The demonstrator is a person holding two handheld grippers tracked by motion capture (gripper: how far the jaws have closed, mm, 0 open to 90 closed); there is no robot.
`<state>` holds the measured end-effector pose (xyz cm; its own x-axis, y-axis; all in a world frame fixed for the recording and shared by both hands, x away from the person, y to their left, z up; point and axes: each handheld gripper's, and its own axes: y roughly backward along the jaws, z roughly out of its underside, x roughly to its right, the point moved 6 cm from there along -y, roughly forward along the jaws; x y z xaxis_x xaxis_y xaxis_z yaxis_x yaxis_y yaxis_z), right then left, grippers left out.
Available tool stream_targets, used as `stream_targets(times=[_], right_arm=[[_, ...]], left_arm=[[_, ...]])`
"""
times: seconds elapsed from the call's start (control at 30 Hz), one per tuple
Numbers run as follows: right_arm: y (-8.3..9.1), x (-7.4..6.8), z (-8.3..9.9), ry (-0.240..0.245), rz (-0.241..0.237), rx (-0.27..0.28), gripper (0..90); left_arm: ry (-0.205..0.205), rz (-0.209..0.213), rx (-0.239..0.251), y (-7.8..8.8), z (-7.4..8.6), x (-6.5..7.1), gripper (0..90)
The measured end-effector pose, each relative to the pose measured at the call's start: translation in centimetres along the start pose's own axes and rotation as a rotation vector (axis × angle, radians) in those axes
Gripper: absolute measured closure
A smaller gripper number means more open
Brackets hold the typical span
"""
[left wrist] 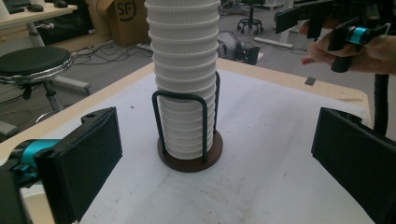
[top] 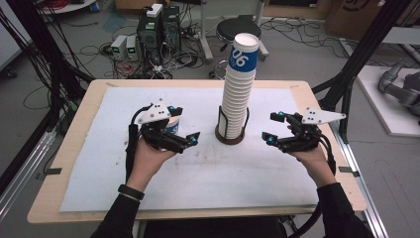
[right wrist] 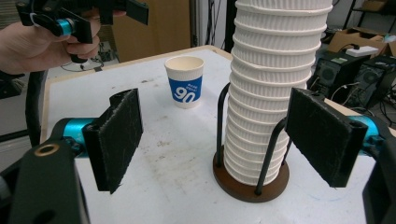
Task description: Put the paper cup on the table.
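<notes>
A tall stack of white ribbed paper cups stands in a black wire holder on a round brown base at the middle of the table; its top cup has a blue band. My left gripper hovers left of the stack, open. Its pads stand wide apart around nothing, with the stack farther off. A single white cup with a blue band stands just behind it, partly hidden. My right gripper sits right of the holder, open. Nothing lies between its pads; the stack and the single cup stand beyond.
A white mat covers the wooden table. On the floor behind stand a black stool and computer cases with cables. Black frame posts rise at the right side.
</notes>
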<state>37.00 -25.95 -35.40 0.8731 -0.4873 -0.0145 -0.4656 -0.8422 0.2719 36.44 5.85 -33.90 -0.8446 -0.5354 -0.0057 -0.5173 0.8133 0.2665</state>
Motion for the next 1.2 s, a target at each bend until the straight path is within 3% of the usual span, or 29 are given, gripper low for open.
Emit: stream_targets(times=[1.2], right_arm=[[0.23, -0.08, 0.01, -0.001, -0.002, 0.000, 19.5]], left_arm=[[0.009, 0.018, 0.006, 0.21, -0.31, 0.04, 1.8]])
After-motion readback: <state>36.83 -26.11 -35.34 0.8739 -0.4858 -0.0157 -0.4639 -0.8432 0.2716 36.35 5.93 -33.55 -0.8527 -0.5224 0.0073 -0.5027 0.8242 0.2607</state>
